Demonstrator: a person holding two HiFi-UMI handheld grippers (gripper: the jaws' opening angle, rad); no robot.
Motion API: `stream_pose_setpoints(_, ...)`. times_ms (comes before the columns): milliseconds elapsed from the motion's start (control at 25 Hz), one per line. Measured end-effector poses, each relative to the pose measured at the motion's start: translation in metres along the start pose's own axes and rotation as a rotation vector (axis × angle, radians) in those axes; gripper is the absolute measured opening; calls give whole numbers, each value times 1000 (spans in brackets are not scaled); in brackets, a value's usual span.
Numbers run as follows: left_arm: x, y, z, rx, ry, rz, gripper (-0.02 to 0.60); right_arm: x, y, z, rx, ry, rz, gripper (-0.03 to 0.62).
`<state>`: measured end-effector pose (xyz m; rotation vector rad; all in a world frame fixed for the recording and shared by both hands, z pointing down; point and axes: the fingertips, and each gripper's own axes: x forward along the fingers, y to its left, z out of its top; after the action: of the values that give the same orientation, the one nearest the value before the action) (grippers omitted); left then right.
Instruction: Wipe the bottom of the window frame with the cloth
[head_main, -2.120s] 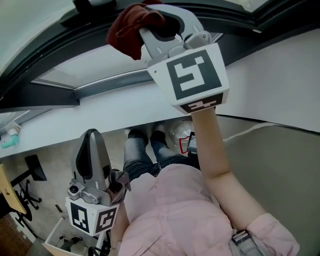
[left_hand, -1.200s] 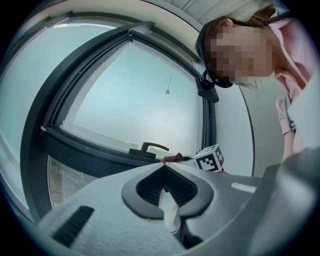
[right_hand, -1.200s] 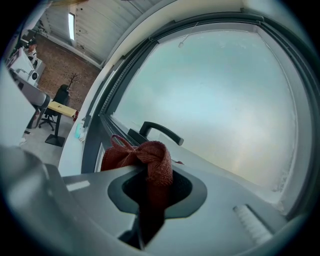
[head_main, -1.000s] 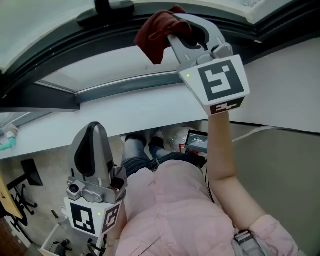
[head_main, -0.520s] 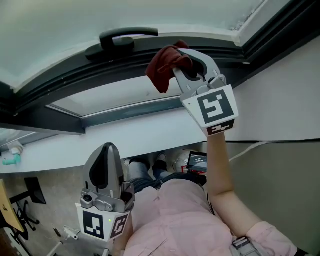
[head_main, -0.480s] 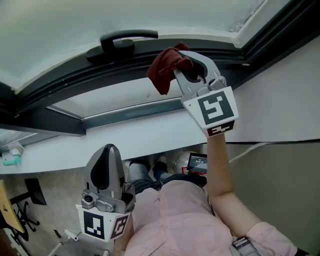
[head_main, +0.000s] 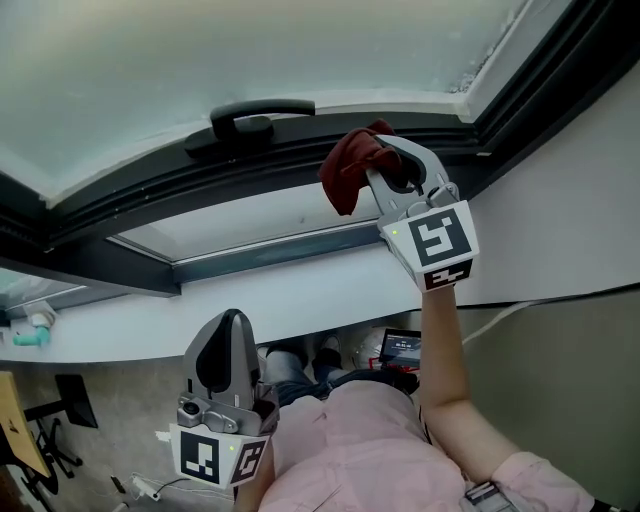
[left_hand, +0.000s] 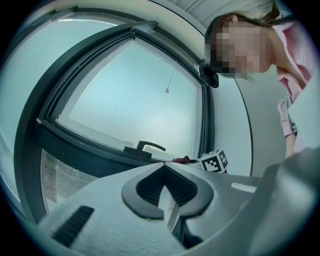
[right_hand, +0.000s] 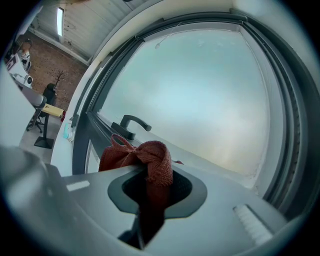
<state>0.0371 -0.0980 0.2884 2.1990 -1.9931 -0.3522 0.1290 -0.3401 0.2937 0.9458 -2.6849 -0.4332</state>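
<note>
A broad window (head_main: 250, 50) fills the space ahead of you, its glass milky and pale with soft daylight. It sits in a dark frame (head_main: 90, 260), with a black handle (head_main: 262, 115) on the lower rail. Beneath it runs a white sill (head_main: 300, 285), and a small teal thing (head_main: 28, 336) lies at its far left end. A plain light wall (head_main: 570, 200) stands to your right. Below the sill you see grey floor (head_main: 110, 390) and a black stand (head_main: 72, 400). Far off to your left, the right gripper view shows a brick wall (right_hand: 45, 62) and a ceiling strip light (right_hand: 60, 17).
</note>
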Motion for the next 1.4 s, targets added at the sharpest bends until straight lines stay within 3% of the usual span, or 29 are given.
stream_pose_setpoints(720,13,-13,-4,32,-1,-26,1,-20,-40,-17,40,9,-82,61)
stream_pose_setpoints(1080,56,-62,-23,64,32,-203,0,-21,-48,-22,80,-5,-109,61)
stream_pose_setpoints(1400,71,-84,-20,74,11,-257,0,-26,-58,-27,78,7,-115,61)
